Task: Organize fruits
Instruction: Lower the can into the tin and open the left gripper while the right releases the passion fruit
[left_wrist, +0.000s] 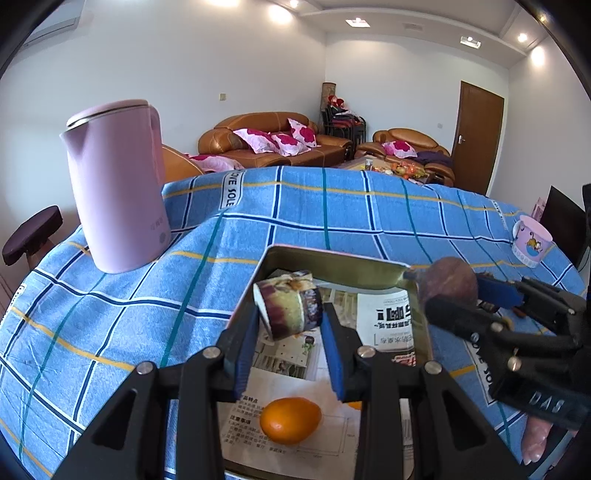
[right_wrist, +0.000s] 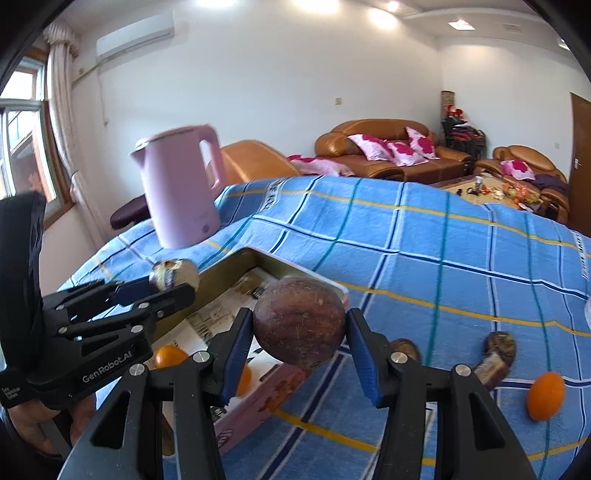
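My left gripper is shut on a purple and yellow chunk of fruit, held above a metal tray lined with newspaper. An orange lies in the tray under that gripper. From the right, my right gripper reaches over the tray's far right corner, holding a brown round fruit. In the right wrist view, the right gripper is shut on this brown fruit over the tray. The left gripper with its chunk is at the left.
A pink kettle stands on the blue checked cloth left of the tray, and a mug stands at the right. Another orange and brown fruit pieces lie on the cloth right of the tray. Two oranges are in the tray.
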